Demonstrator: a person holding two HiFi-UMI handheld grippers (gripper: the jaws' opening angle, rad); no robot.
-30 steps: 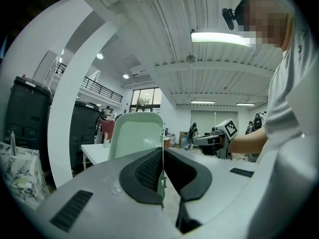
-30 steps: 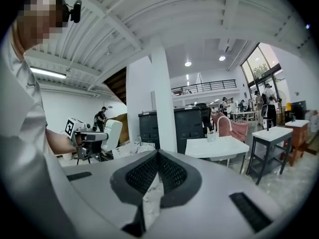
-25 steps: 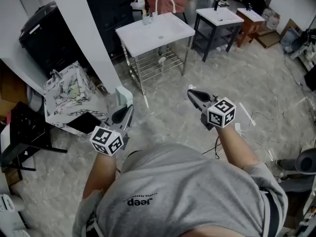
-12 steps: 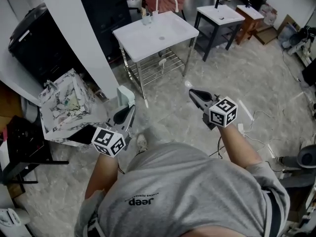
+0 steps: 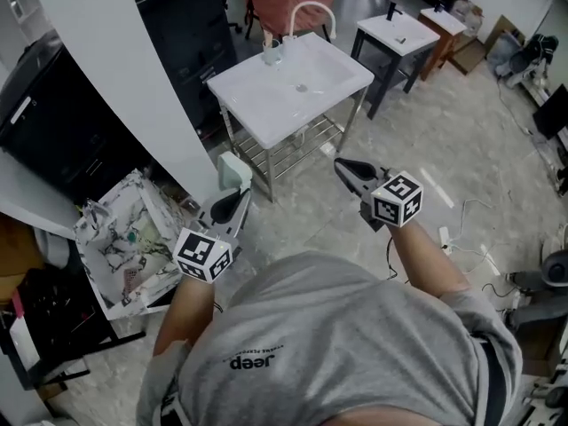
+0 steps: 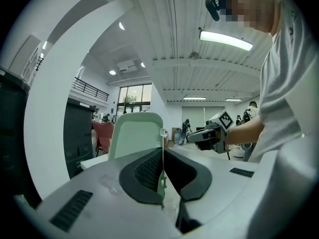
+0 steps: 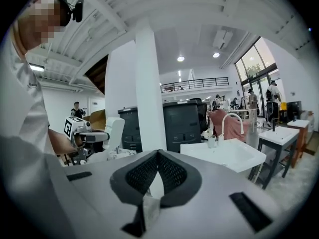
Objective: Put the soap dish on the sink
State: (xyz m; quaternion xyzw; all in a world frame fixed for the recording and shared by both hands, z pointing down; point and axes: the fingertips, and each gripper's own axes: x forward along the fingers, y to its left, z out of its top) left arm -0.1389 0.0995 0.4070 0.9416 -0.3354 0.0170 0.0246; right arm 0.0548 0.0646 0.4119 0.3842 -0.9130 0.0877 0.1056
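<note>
A pale green soap dish (image 5: 233,171) stands upright in my left gripper (image 5: 236,195), which is shut on its edge. In the left gripper view the soap dish (image 6: 135,136) rises on the left of the closed left gripper (image 6: 162,152). My right gripper (image 5: 343,166) is shut with nothing in it; in its own view the right gripper (image 7: 158,156) has its pads together. Both grippers hang over the floor, a short way in front of the white sink (image 5: 293,87) on its metal stand. A white arched faucet (image 5: 306,11) rises at the sink's far edge.
A white pillar (image 5: 115,69) and a black cabinet (image 5: 191,25) stand left of the sink. A marbled box (image 5: 133,238) lies on the floor at the left. A dark stand with a smaller sink (image 5: 399,29) is at the right, and cables (image 5: 461,238) trail on the floor.
Both grippers have been carried forward toward the white sink, which now sits closer and larger in the head view. The left gripper still holds the soap dish.
</note>
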